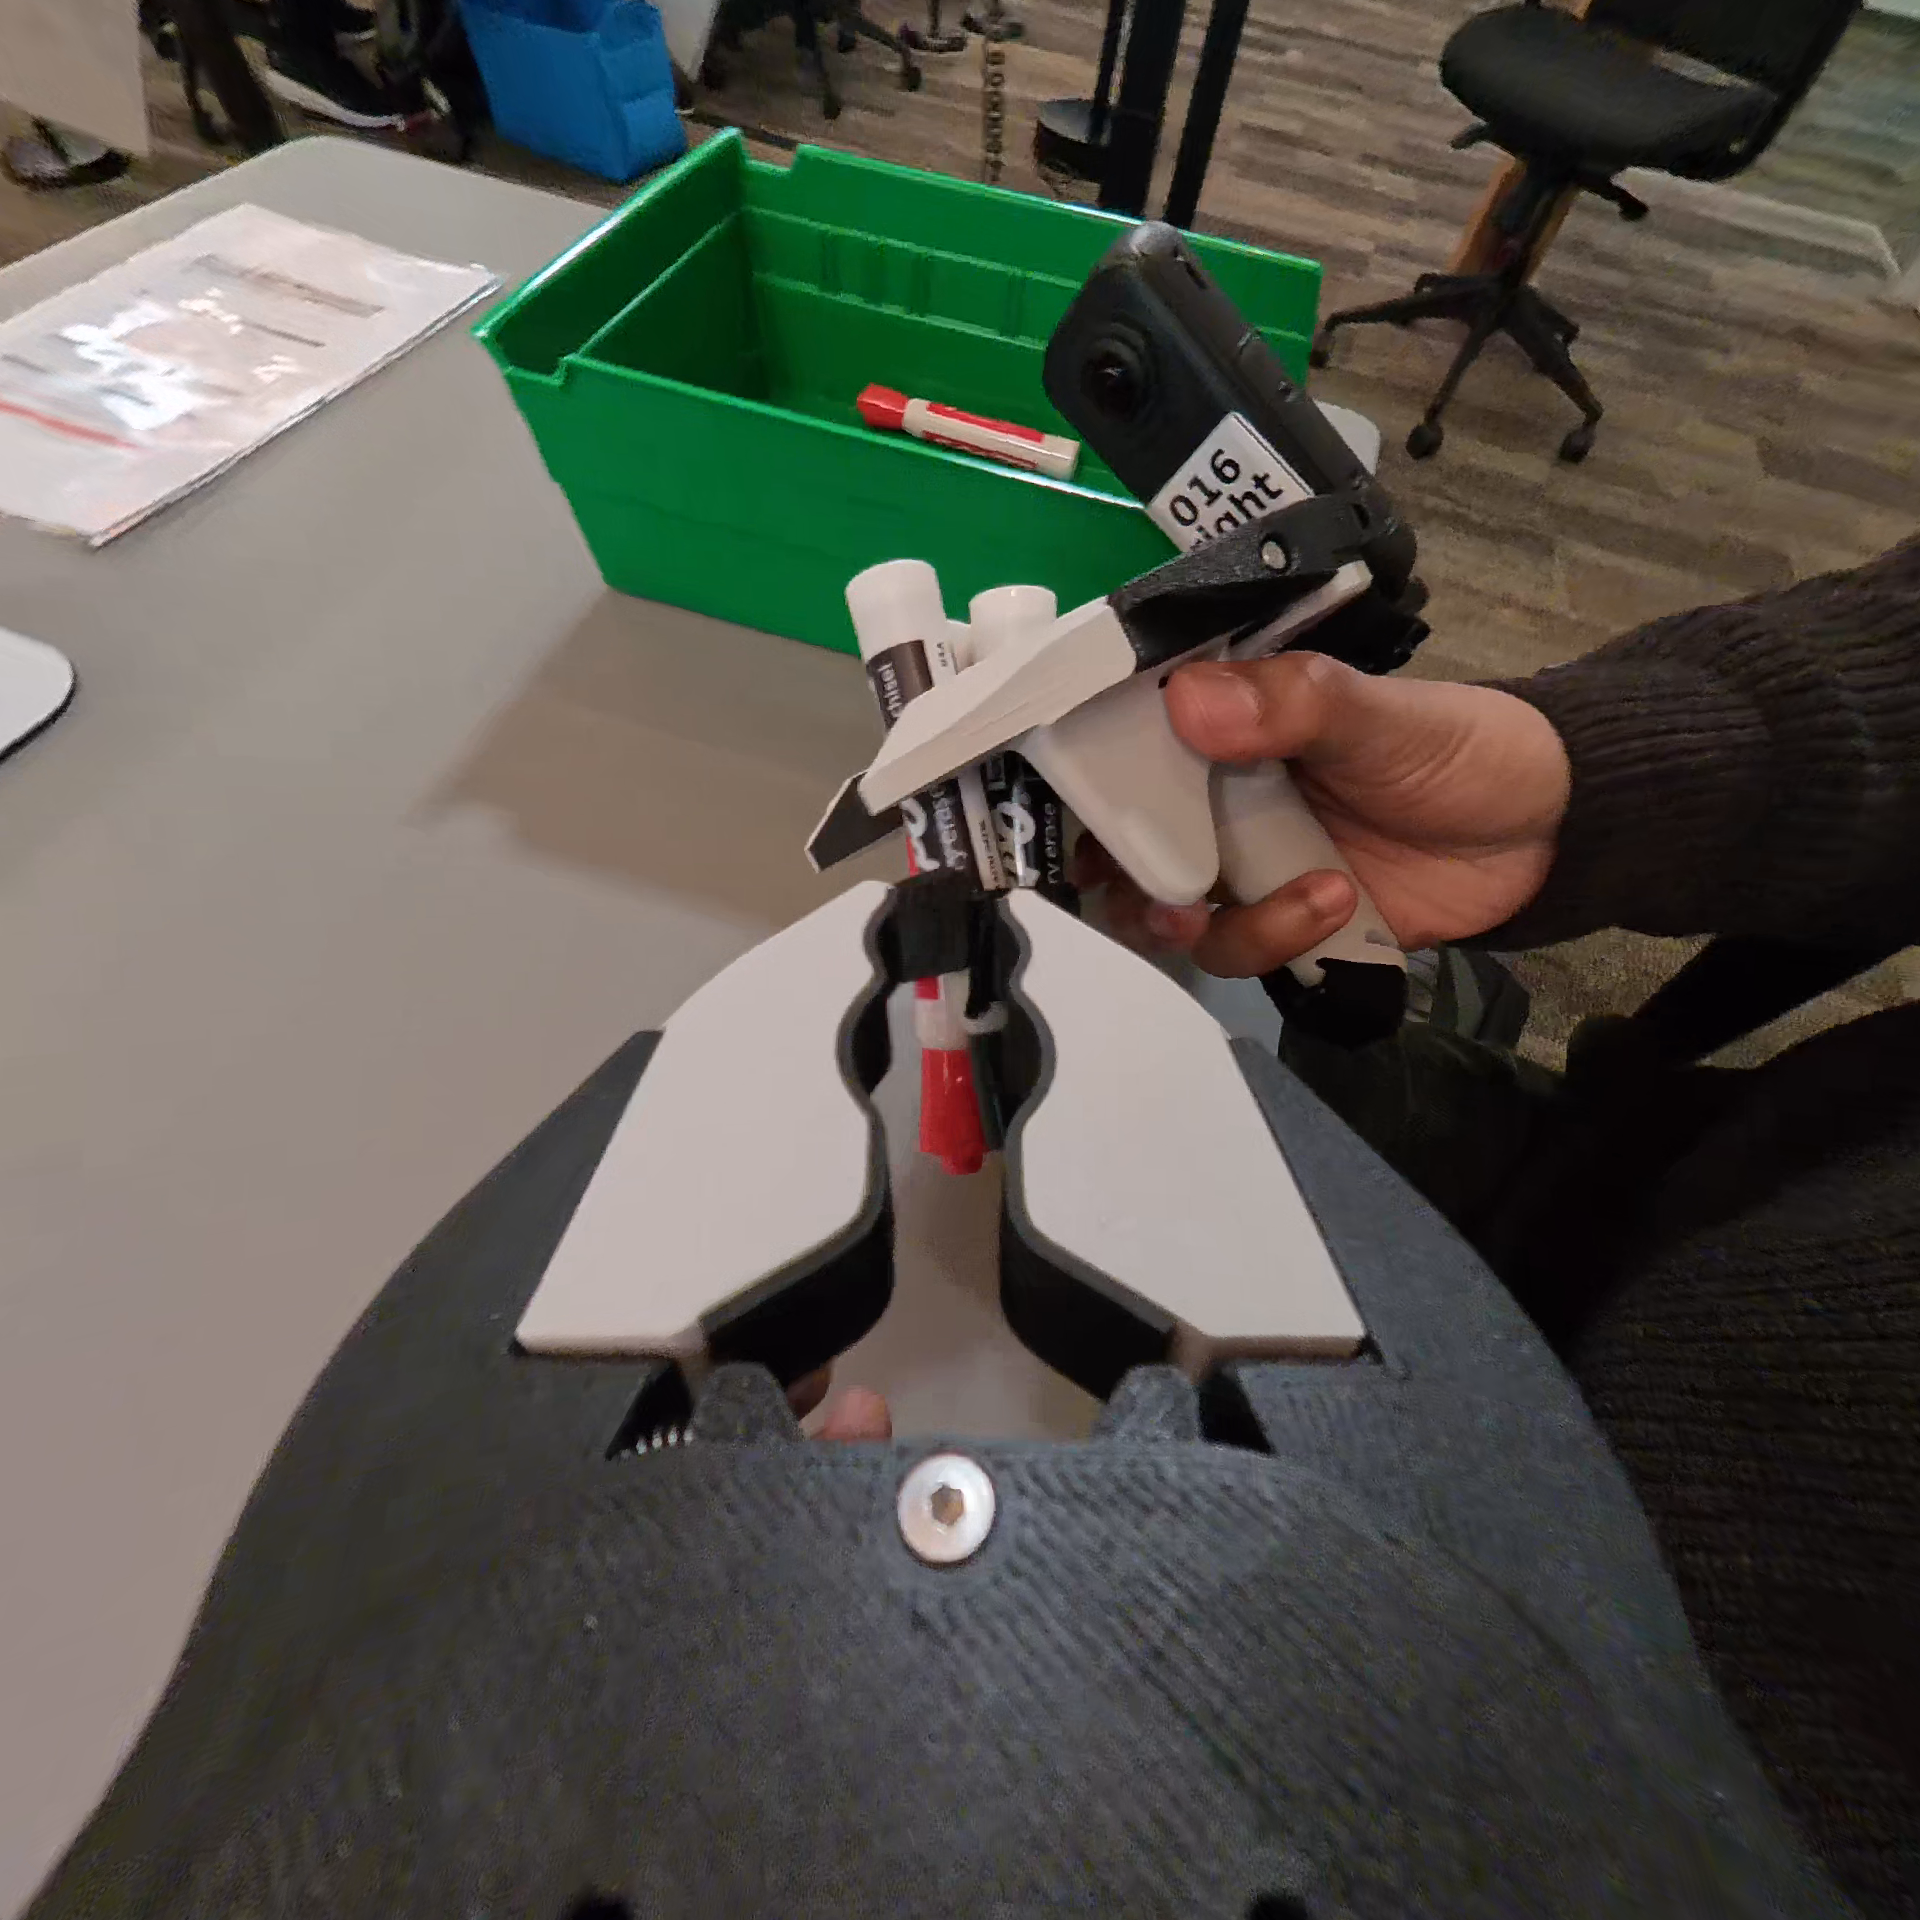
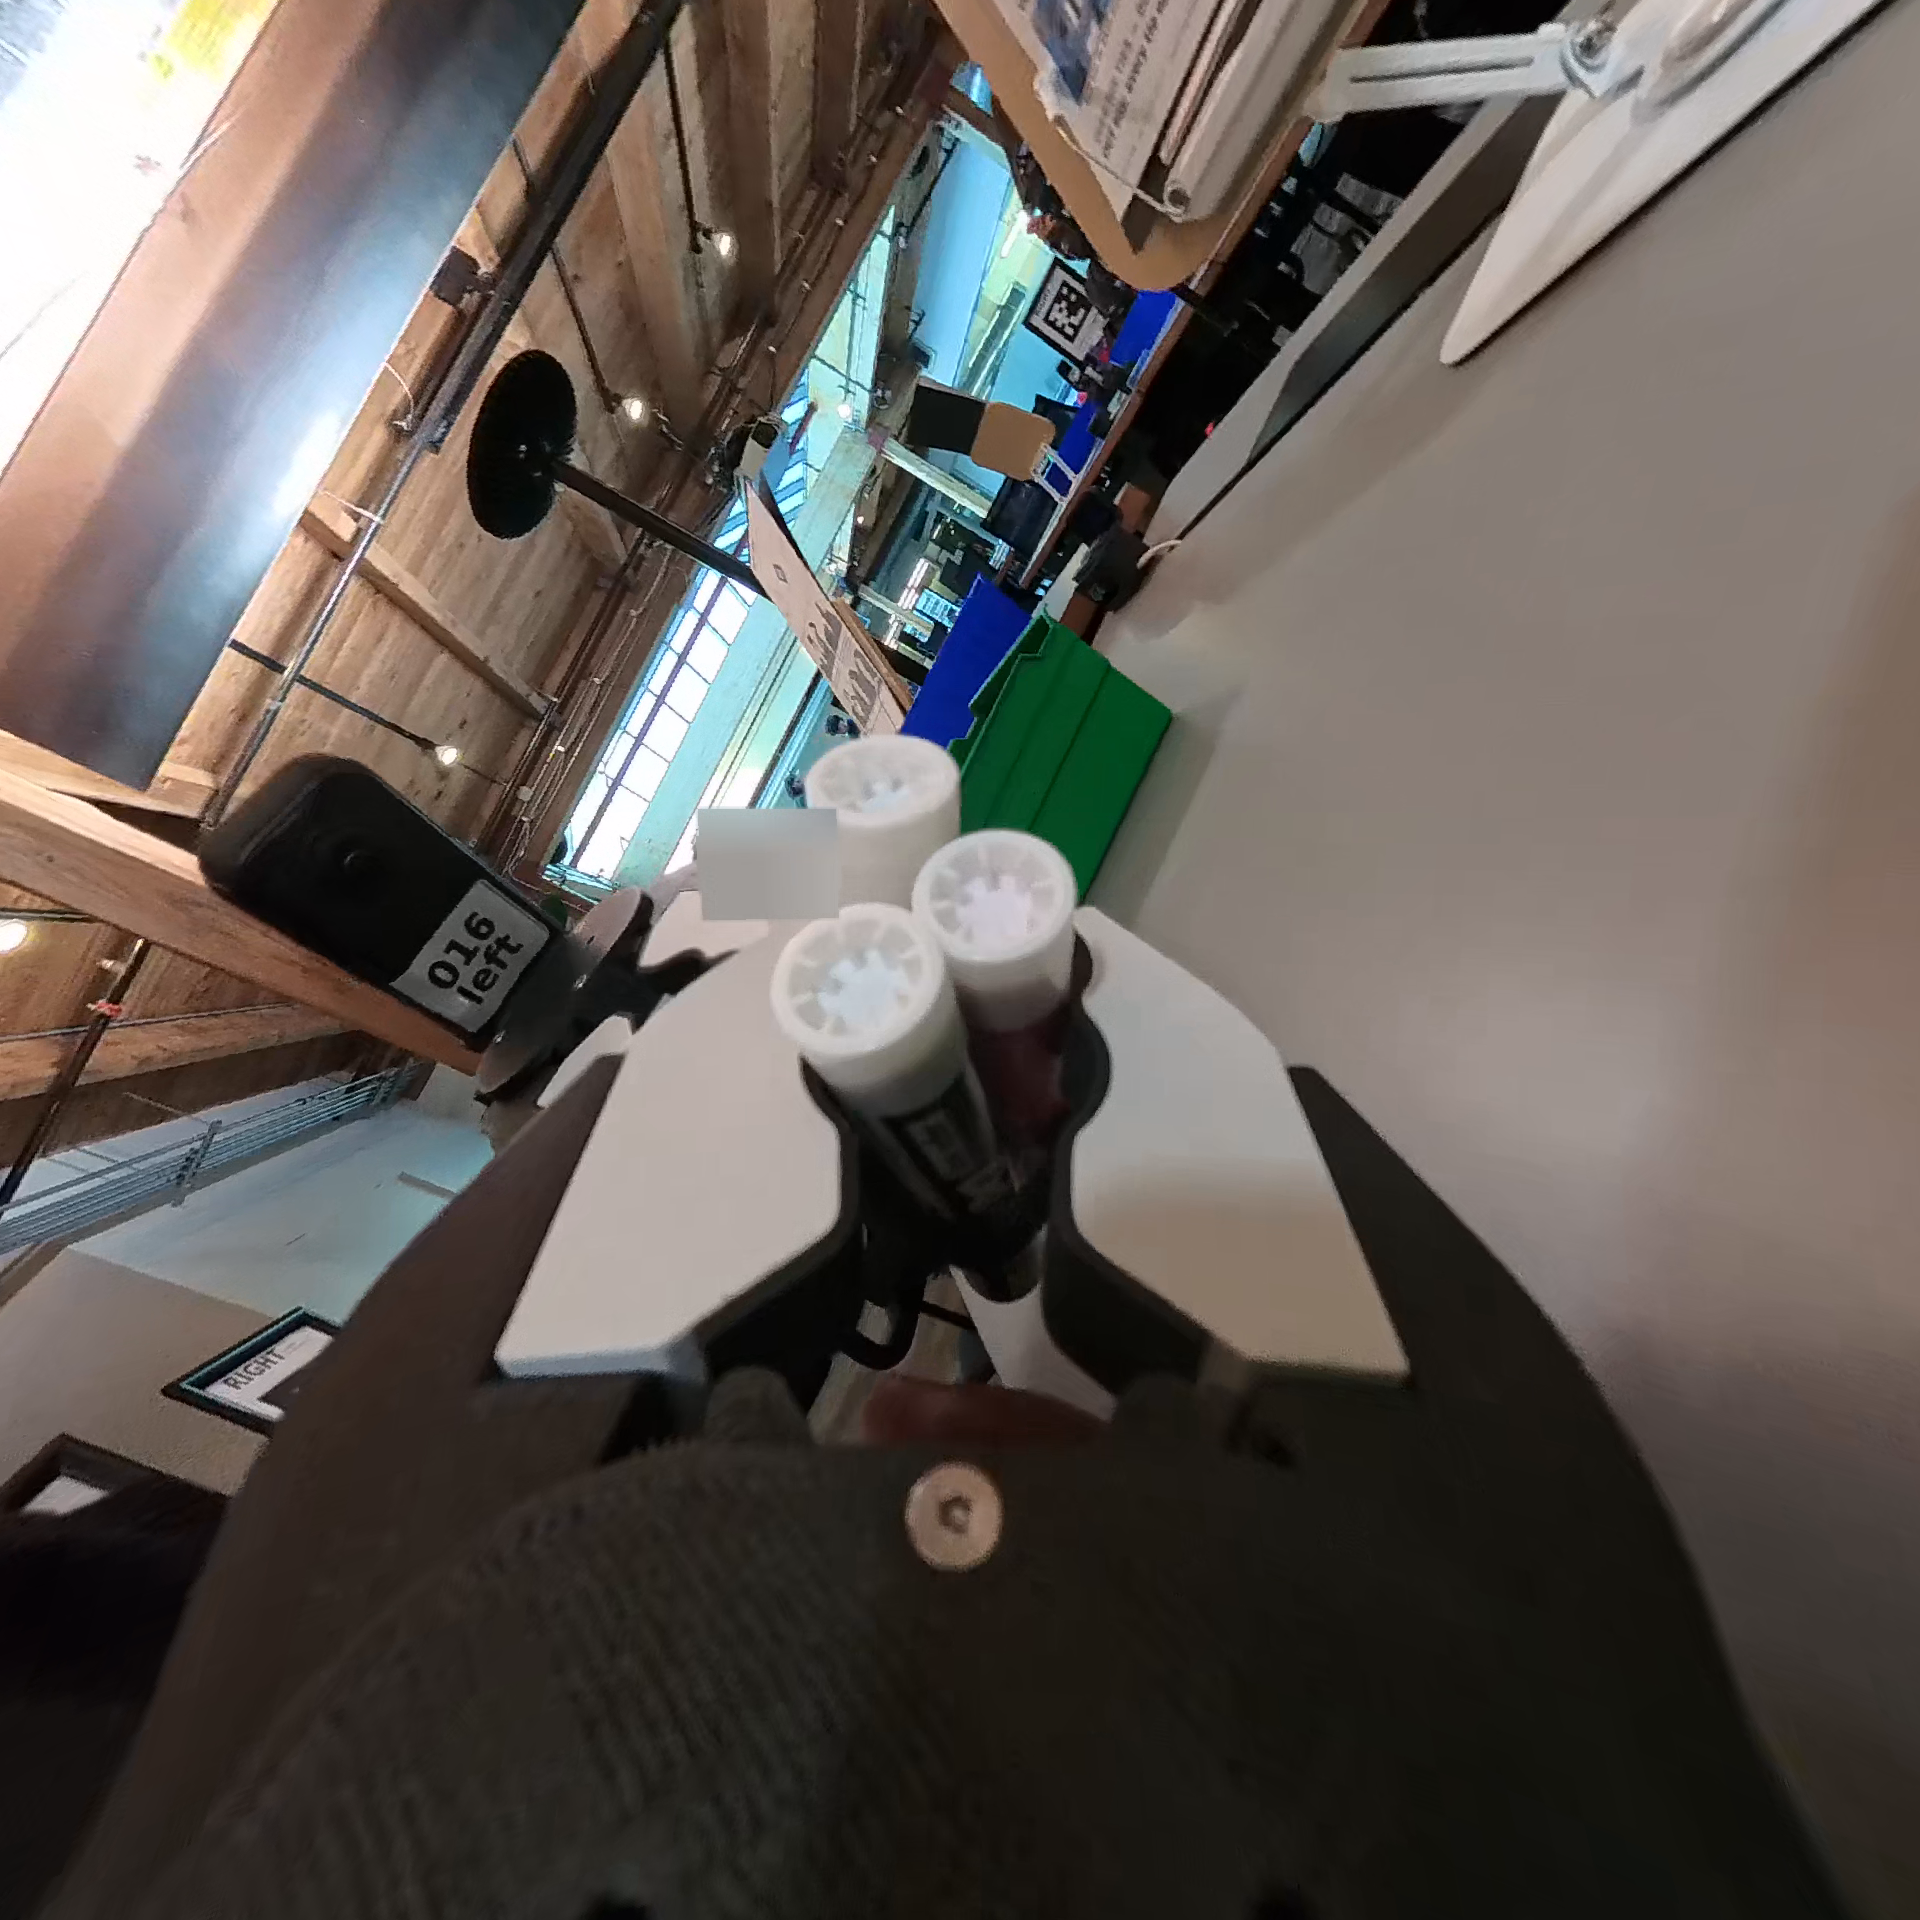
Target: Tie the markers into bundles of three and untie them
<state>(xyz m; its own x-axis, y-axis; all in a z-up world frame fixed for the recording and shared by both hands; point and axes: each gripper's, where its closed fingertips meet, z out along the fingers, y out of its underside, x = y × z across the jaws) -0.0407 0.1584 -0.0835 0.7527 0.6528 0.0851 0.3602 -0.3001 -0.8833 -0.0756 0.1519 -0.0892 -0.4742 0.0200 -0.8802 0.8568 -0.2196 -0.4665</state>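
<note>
A bundle of three markers [image 1: 896,634] with white ends is held between both grippers above the grey table [image 1: 312,883]. My right gripper [image 1: 904,821], held in a hand [image 1: 1382,800], is shut across the middle of the bundle. In the right wrist view [image 2: 925,966] the three white ends [image 2: 862,997] point towards the camera. My left gripper [image 1: 951,914] is shut on the bundle's lower end at a black band [image 1: 914,935]. A red cap [image 1: 945,1101] hangs between its fingers. A green bin [image 1: 727,499] behind holds one red-capped marker [image 1: 966,428].
Papers in a clear sleeve [image 1: 208,353] lie at the far left, and a white pad [image 1: 21,686] is at the left edge. A blue bin [image 1: 571,73] and an office chair [image 1: 1579,125] stand on the floor beyond. The green bin also shows in the right wrist view [image 2: 1060,769].
</note>
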